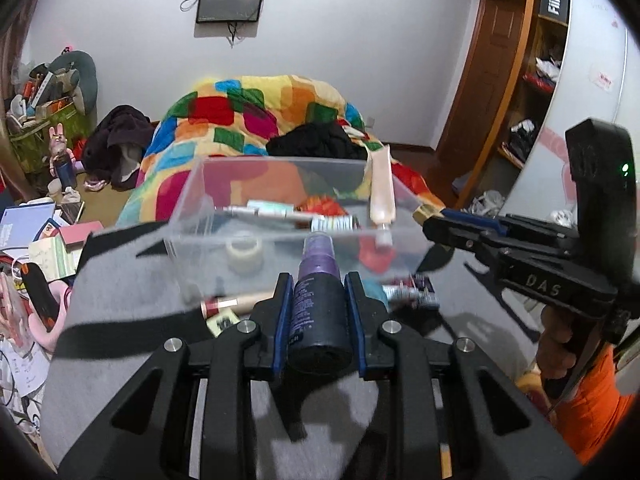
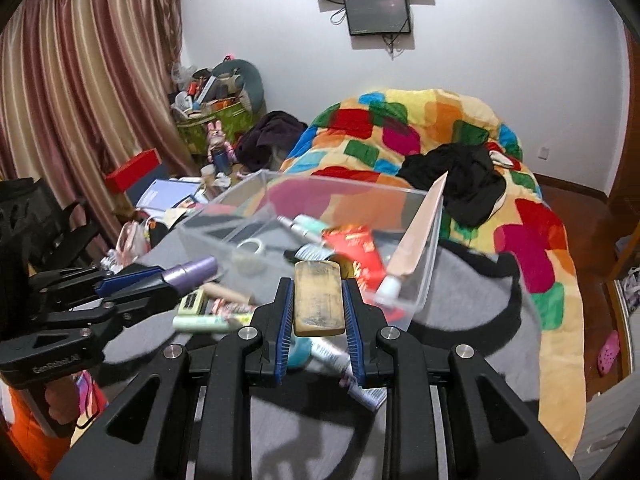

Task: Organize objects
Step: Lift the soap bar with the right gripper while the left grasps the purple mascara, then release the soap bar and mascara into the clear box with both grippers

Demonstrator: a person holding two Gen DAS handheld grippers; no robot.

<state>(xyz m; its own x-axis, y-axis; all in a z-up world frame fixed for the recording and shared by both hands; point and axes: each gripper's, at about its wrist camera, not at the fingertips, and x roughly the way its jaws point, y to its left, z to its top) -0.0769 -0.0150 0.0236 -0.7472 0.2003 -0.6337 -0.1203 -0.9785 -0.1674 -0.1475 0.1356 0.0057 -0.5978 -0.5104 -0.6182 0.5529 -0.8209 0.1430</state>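
Gripping a dark cylindrical spray bottle with a purple cap (image 1: 318, 300), the left tool (image 1: 319, 280) has its blue-padded fingers (image 1: 282, 312) pressed on both sides of the bottle's body, the cap pointing forward toward a clear rectangular plastic bin (image 1: 188, 208). The right tool (image 2: 318, 292) is narrowed on a flat tan rectangular block with worn edges (image 2: 319, 300) — its pads press the block's two long sides. Both held things hang above a grey-covered table (image 1: 120, 280), just short of the bin's near wall.

Inside the bin lie a roll of pale tape (image 1: 244, 254), a red flat packet (image 2: 356, 252), a pale green-capped tube (image 2: 308, 226) and a long peach-coloured tube (image 2: 420, 232) leaning on the bin's right wall with its white cap down. Loose on the table beside the bin rest several small tubes — among them a light green one (image 2: 200, 322). Behind stands a bed with a patchwork quilt (image 2: 420, 120).
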